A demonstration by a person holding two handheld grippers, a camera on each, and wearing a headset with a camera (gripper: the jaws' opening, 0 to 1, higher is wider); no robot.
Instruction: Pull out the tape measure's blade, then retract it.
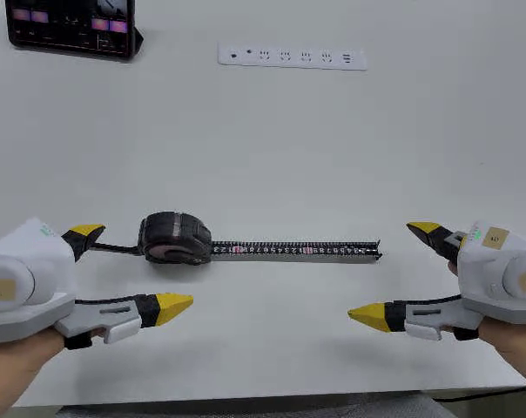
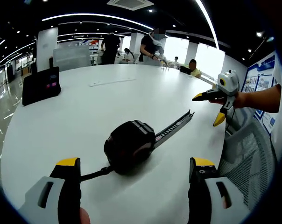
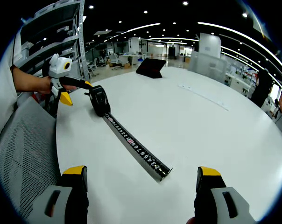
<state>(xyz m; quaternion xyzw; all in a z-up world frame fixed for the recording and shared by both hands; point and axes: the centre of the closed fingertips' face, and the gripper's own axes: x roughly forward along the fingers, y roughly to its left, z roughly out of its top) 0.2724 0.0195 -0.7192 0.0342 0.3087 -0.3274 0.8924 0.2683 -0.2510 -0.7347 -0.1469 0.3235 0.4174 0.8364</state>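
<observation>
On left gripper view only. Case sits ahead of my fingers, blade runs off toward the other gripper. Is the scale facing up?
Observer: Yes. In the head view the blade lies flat on the table, printed numbers up, with red marks along it.
Operator: Is anything holding the hook end?
Observer: No. In the right gripper view the hook lies free on the table, just ahead of the open right gripper.
Operator: What's the white bar further up the table?
Observer: A power strip. The head view shows its row of sockets.
</observation>
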